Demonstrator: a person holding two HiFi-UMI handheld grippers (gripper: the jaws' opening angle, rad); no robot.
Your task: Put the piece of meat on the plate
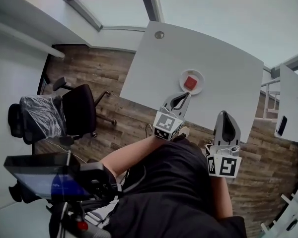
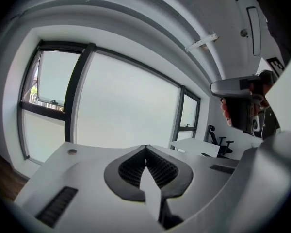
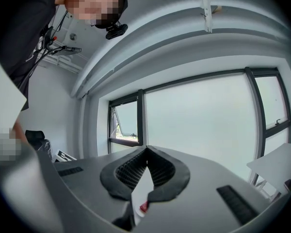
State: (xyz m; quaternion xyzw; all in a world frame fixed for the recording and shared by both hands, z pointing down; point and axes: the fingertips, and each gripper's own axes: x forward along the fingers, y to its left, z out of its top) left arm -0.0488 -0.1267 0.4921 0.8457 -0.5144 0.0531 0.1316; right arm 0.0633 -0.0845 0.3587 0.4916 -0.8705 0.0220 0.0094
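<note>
A red piece of meat [image 1: 190,82] lies on a small white plate [image 1: 199,76] near the front edge of the white table [image 1: 188,53]. My left gripper [image 1: 184,96] hangs just short of the plate on the near side, its jaws shut with nothing between them. My right gripper [image 1: 223,115] is to the right of it, over the table's front edge, and its jaws are shut and empty too. In the left gripper view the shut left gripper [image 2: 145,147] points at a window. In the right gripper view a sliver of red [image 3: 143,207] shows below the shut right gripper [image 3: 146,149].
A black office chair [image 1: 78,108] and a plastic-wrapped one [image 1: 37,115] stand on the wooden floor at the left. A screen on a stand [image 1: 39,180] is at the lower left. A second table [image 1: 294,103] at the right carries a dark device [image 1: 281,125].
</note>
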